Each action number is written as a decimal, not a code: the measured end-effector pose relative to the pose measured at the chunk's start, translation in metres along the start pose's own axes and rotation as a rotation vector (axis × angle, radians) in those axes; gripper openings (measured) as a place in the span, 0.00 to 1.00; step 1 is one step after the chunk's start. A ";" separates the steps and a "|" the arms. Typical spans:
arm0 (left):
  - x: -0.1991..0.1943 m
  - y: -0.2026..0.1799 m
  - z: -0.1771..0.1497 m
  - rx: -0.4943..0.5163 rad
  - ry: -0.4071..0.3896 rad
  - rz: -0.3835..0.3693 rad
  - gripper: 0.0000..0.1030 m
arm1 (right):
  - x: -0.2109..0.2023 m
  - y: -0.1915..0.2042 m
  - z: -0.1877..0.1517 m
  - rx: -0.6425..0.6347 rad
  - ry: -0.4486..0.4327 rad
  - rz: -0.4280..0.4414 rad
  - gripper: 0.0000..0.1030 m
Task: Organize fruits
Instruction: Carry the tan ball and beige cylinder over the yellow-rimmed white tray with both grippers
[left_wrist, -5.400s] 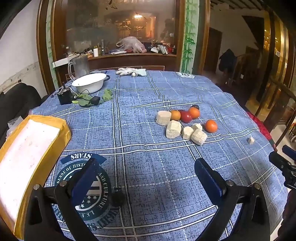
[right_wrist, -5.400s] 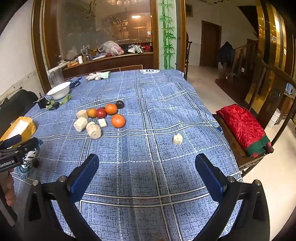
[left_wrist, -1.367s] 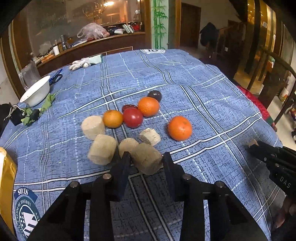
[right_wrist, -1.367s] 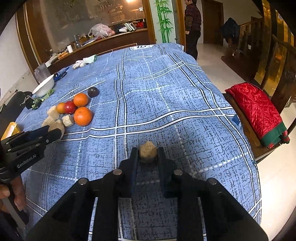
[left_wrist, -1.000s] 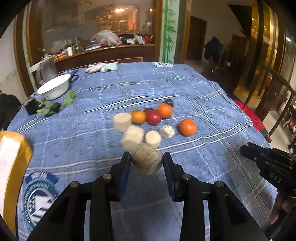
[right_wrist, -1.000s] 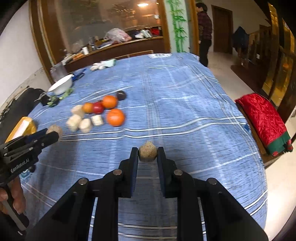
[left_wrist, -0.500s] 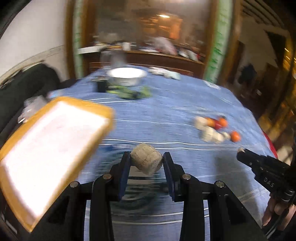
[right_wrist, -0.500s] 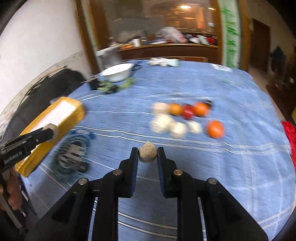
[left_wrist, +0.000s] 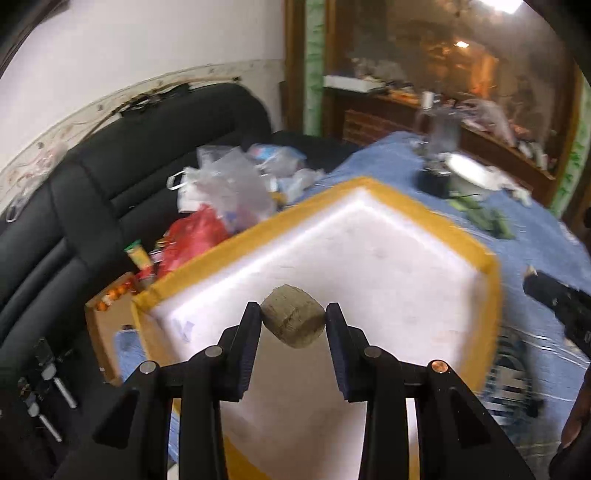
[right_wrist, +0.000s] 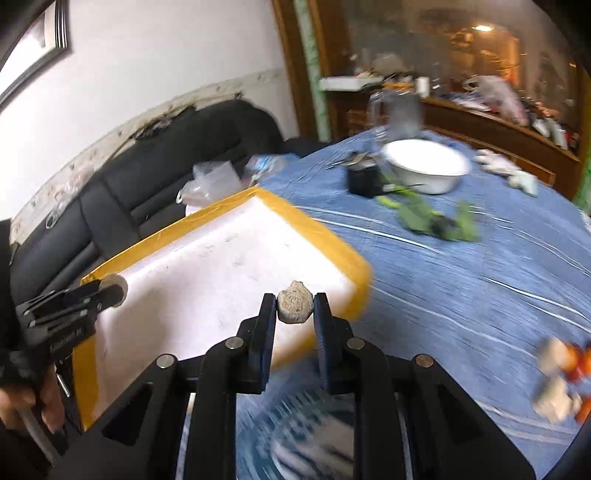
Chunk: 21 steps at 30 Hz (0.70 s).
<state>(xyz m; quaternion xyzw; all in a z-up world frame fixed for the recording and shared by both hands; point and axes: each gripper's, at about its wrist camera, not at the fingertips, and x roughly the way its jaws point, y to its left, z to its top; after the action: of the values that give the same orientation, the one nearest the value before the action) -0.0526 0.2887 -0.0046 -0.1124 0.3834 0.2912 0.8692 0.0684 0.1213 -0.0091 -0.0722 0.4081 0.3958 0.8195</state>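
My left gripper (left_wrist: 293, 325) is shut on a tan, barrel-shaped chunk (left_wrist: 293, 320) and hangs over the white foam box with yellow-taped rim (left_wrist: 373, 266). My right gripper (right_wrist: 294, 307) is shut on a small, rough, beige lump (right_wrist: 294, 306), held at the near right edge of the same foam box (right_wrist: 207, 273). The left gripper (right_wrist: 92, 295) shows at the left of the right wrist view, over the box. The remaining fruits and chunks (right_wrist: 557, 376) lie blurred on the blue cloth at far right.
A white bowl (right_wrist: 424, 166), a black device (right_wrist: 364, 179) and green leaves (right_wrist: 432, 218) sit on the blue checked tablecloth (right_wrist: 480, 280). A black sofa (left_wrist: 110, 155) with plastic bags (left_wrist: 229, 184) stands behind the box. A glass jug (right_wrist: 397, 110) stands beyond the bowl.
Both grippers swung left from the fruit pile with their pieces. The left one now hangs over the foam box and the right one has reached the box's edge.
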 end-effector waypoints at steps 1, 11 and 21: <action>0.009 0.006 0.003 -0.007 0.017 0.011 0.34 | 0.014 0.006 0.004 -0.013 0.021 -0.002 0.22; 0.039 0.032 0.002 0.001 0.040 0.111 0.34 | 0.079 0.006 0.003 -0.041 0.192 -0.093 0.22; 0.069 0.026 0.030 0.138 0.054 0.094 0.34 | 0.052 0.012 -0.027 -0.074 0.268 -0.140 0.22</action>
<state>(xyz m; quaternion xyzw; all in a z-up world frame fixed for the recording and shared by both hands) -0.0133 0.3512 -0.0340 -0.0418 0.4309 0.3014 0.8495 0.0614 0.1482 -0.0624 -0.1828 0.4931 0.3391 0.7801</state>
